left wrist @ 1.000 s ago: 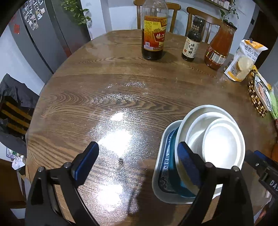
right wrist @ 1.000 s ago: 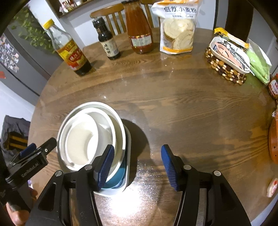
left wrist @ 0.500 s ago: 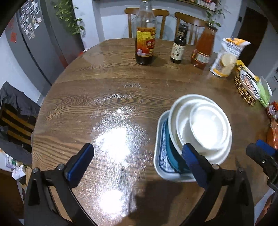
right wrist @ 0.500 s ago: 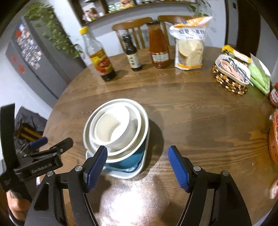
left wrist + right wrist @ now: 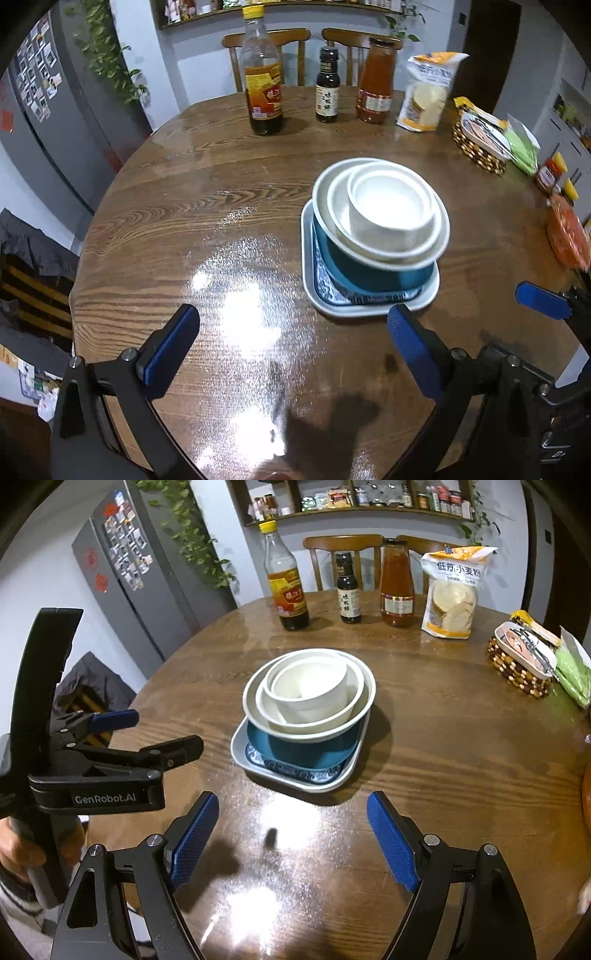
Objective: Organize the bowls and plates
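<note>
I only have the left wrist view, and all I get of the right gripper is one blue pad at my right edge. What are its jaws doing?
Observer: The right gripper is open. Its jaws have just been opening, with only bare table between them.
Operator: How is it lined up with the dishes?
Observer: The square plate under the bowls lies just beyond its fingertips, roughly centred between them and untouched.
Operator: And my left gripper, seen from outside?
Observer: Side-on, the left gripper hangs left of the bowls, clear of every dish. Its jaws have been opening too, with nothing between them.
</note>
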`<state>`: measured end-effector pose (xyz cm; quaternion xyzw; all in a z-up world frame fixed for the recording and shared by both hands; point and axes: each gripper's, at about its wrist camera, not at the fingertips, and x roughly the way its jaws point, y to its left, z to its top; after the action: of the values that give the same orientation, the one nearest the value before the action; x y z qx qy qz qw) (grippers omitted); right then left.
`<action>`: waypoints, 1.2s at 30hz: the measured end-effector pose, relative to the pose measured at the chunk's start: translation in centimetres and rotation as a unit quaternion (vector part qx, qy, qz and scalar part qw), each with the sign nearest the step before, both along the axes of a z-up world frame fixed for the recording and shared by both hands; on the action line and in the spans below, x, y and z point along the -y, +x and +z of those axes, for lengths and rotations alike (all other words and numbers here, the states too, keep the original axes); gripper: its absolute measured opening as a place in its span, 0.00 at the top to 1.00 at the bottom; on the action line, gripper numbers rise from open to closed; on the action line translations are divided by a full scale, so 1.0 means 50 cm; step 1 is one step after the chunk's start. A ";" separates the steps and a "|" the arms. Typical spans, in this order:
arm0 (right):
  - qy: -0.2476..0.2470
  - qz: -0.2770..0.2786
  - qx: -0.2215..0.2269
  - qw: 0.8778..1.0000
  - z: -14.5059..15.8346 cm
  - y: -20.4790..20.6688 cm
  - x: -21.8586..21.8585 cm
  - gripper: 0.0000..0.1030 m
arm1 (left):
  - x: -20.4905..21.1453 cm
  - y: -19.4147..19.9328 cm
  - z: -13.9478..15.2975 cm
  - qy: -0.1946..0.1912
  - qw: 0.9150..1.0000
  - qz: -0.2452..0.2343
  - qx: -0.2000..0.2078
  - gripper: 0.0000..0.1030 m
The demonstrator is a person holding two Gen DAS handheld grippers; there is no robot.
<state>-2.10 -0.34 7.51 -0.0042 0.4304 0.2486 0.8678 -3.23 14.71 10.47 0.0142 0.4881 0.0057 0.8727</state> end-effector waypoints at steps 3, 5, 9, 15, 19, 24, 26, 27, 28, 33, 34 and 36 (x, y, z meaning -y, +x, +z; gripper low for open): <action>-0.010 0.002 0.012 1.000 0.009 -0.016 -0.003 0.20 | 0.007 -0.015 -0.003 -0.001 1.000 -0.012 0.006 0.01; -0.017 0.007 0.023 1.000 0.018 -0.026 -0.006 0.20 | 0.012 -0.023 -0.005 -0.003 1.000 -0.017 0.010 0.01; -0.036 0.015 0.037 0.999 0.023 -0.043 -0.008 0.20 | 0.021 -0.034 -0.006 -0.004 1.000 -0.027 0.013 0.01; -0.039 0.016 0.040 0.998 0.024 -0.051 -0.004 0.20 | 0.033 -0.051 0.006 0.002 0.999 -0.037 0.028 0.01; -0.039 0.017 0.039 0.998 0.024 -0.051 -0.003 0.20 | 0.036 -0.058 0.008 0.003 0.999 -0.039 0.031 0.01; -0.036 0.019 0.036 0.999 0.024 -0.050 -0.001 0.20 | 0.039 -0.060 0.007 0.006 0.999 -0.035 0.033 0.01; -0.037 0.019 0.037 0.998 0.023 -0.051 -0.001 0.20 | 0.040 -0.060 0.008 0.007 0.999 -0.034 0.035 0.01; -0.036 0.019 0.036 0.999 0.023 -0.051 -0.001 0.20 | 0.039 -0.059 0.008 0.008 0.999 -0.034 0.035 0.01; -0.035 0.019 0.035 0.999 0.023 -0.051 0.000 0.20 | 0.041 -0.059 0.008 0.009 0.999 -0.034 0.035 0.01; -0.034 0.019 0.036 0.999 0.024 -0.052 -0.002 0.20 | 0.040 -0.059 0.007 0.007 0.999 -0.032 0.033 0.01; -0.034 0.019 0.036 0.999 0.024 -0.053 -0.002 0.20 | 0.038 -0.059 0.007 0.007 0.999 -0.033 0.033 0.01; -0.034 0.019 0.035 0.999 0.024 -0.052 -0.001 0.20 | 0.038 -0.059 0.008 0.008 0.999 -0.032 0.033 0.01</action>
<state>-4.72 -0.27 8.71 -0.0505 0.4076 0.2501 0.8768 -6.20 12.81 10.84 0.0367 0.4583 -0.0183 0.8878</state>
